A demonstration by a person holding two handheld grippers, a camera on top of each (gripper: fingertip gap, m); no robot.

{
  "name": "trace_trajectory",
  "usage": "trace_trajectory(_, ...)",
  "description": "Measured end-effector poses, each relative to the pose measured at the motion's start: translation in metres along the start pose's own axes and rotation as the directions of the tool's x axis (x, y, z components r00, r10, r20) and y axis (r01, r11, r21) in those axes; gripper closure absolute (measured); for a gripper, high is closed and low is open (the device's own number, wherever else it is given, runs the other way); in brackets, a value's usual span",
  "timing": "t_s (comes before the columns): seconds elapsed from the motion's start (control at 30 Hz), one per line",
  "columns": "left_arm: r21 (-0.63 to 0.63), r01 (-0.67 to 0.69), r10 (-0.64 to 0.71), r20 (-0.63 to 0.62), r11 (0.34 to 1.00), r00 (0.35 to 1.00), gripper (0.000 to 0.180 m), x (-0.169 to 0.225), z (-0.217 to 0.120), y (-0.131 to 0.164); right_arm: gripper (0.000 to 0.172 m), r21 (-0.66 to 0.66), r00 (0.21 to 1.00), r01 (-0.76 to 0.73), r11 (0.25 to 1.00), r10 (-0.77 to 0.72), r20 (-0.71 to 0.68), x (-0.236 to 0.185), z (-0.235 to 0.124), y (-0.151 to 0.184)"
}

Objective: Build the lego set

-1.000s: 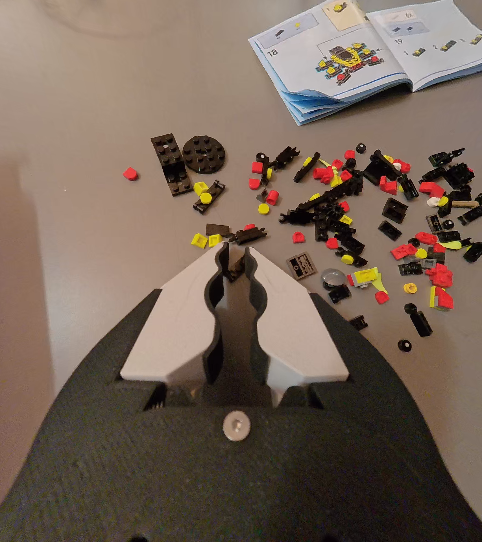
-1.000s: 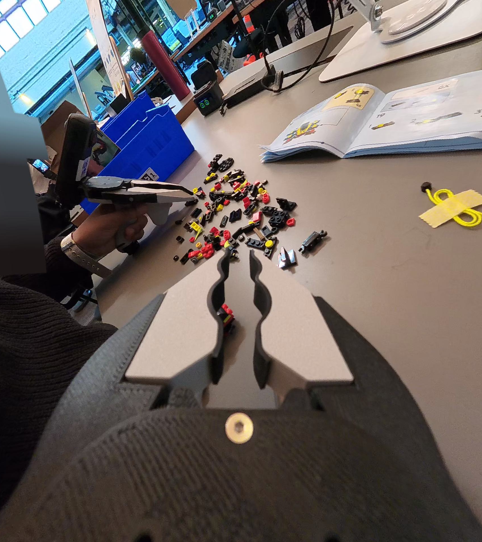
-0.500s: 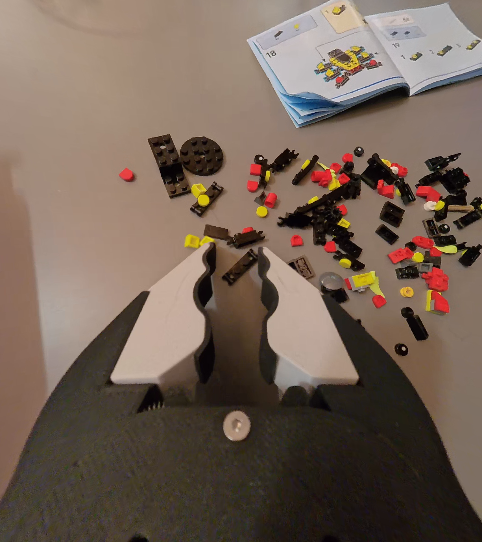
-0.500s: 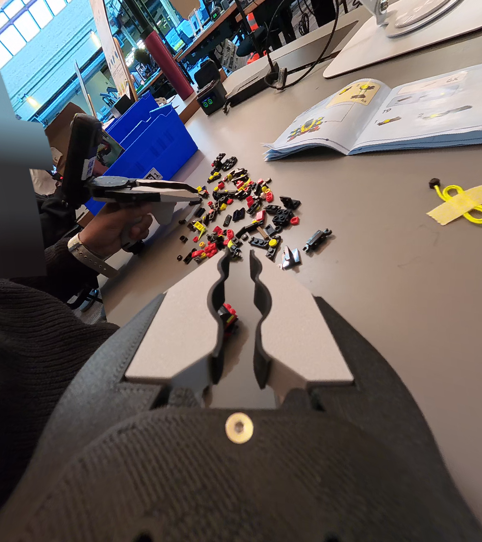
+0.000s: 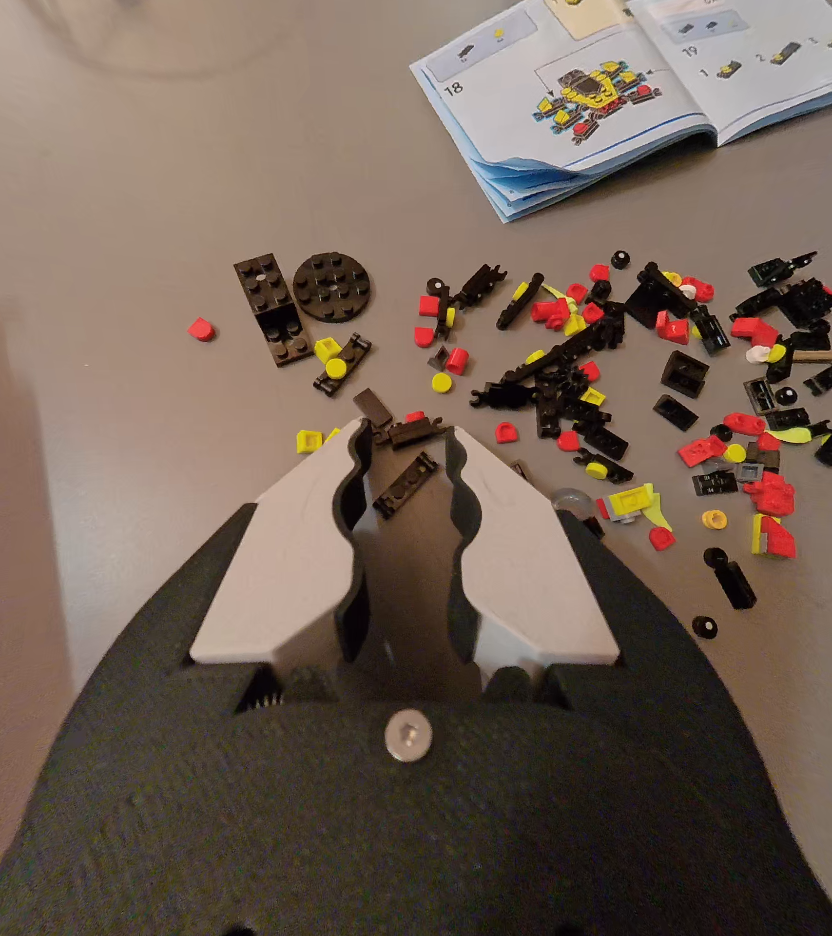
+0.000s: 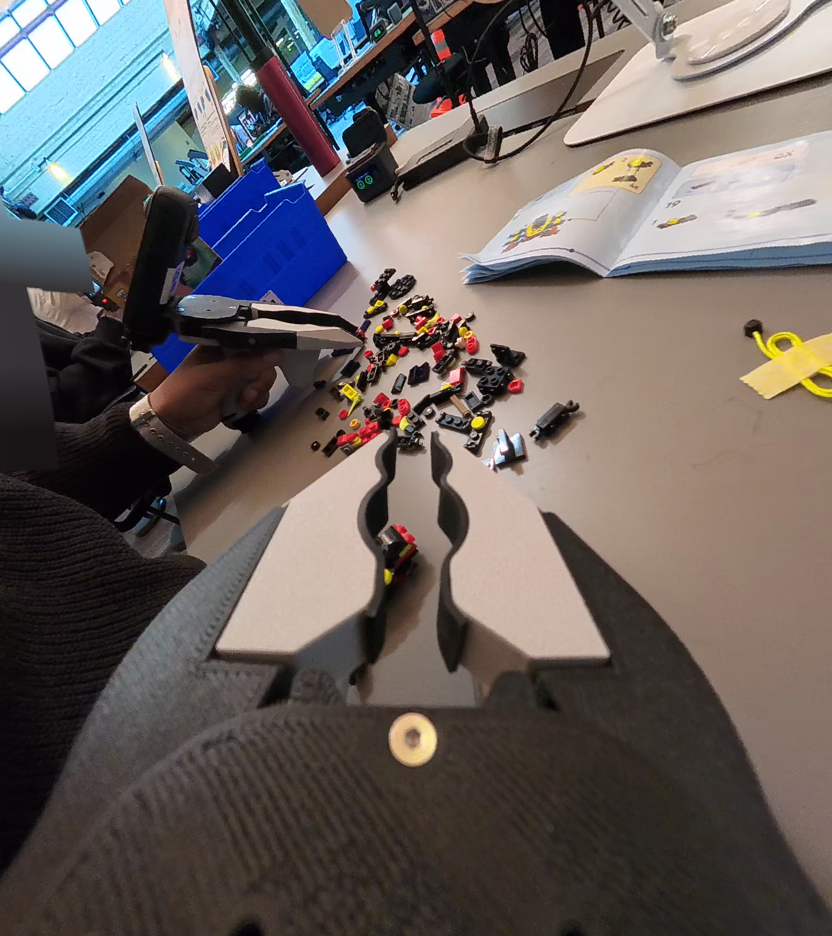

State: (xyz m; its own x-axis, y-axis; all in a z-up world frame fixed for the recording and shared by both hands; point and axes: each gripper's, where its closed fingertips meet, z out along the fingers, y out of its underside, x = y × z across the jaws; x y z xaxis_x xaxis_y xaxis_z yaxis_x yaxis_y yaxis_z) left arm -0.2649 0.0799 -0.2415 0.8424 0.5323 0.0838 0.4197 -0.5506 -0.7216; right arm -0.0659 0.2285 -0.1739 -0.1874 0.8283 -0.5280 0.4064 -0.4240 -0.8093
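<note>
Okay, left wrist view first. The left gripper (image 5: 406, 430) has its jaws apart over the grey table (image 5: 100, 202), low center of frame. A black studded plate (image 5: 406, 486) lies flat on the table between the two fingers, diagonal, with space on both sides and neither pad pressing it. Just past the fingertips sits a black clip piece (image 5: 413, 430), and a dark smooth tile (image 5: 372, 405) lies just beyond the left tip. A yellow square bit (image 5: 308, 440) is just left of the left finger. Farther up, the loose pile of black, red and yellow bricks (image 5: 581, 364) spreads across center and right. A black long plate (image 5: 272, 309) and a black round plate (image 5: 332, 287) lie side by side at center left, and a lone red piece (image 5: 201, 329) is apart to their left. An open instruction booklet (image 5: 606, 101) is at upper right.

Right wrist view: the right gripper (image 6: 413, 440) shows a narrow gap at the tips. A small red, black and yellow build (image 6: 398, 554) sits back between the fingers against the left-hand pad, with a dark gap on its other side; cannot tell if it is clamped. Beyond the tips lies the near edge of the pile, and a silvery piece (image 6: 505, 448) is to the right. A yellow cord under tape (image 6: 803, 362) is far right. A hand (image 6: 211, 385) holds the left gripper at mid left, with blue bins (image 6: 272, 243) behind.
</note>
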Motion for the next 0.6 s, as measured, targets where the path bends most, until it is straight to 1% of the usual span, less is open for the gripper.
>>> trace_trajectory(0.13,0.04,-0.004,0.006,-0.032,0.999,0.999,0.153,0.004,-0.004,-0.005,0.161,0.002,1.0,0.018,1.0,-0.018,-0.005,-0.004,-0.002,0.0)
trace_trajectory(0.23,0.181,-0.05,0.068,-0.095,0.982,0.993,0.153,0.02,-0.017,-0.023,0.161,-0.001,0.999,0.038,0.999,-0.038,-0.008,-0.008,-0.005,0.0)
trace_trajectory(0.3,0.281,-0.092,0.143,-0.166,0.955,0.976,0.154,0.042,-0.031,-0.036,0.161,-0.006,0.998,0.062,0.998,-0.062,-0.008,-0.011,-0.005,0.001)
trace_trajectory(0.4,0.374,-0.121,0.243,-0.297,0.919,0.923,0.154,0.086,-0.053,-0.045,0.16,-0.008,0.995,0.093,0.996,-0.093,0.021,-0.021,-0.003,0.002)
trace_trajectory(0.47,0.427,-0.131,0.312,-0.386,0.895,0.868,0.154,0.12,-0.069,-0.044,0.158,-0.006,0.992,0.108,0.994,-0.108,0.068,-0.035,0.002,0.004)
trace_trajectory(0.53,0.457,-0.173,0.385,-0.424,0.872,0.82,0.154,0.148,-0.079,-0.04,0.155,-0.006,0.987,0.109,0.994,-0.108,0.123,-0.053,0.007,0.006)
trace_trajectory(0.6,0.479,-0.23,0.453,-0.425,0.847,0.783,0.153,0.169,-0.084,-0.032,0.151,-0.005,0.981,0.084,0.996,-0.081,0.177,-0.069,0.011,0.007)
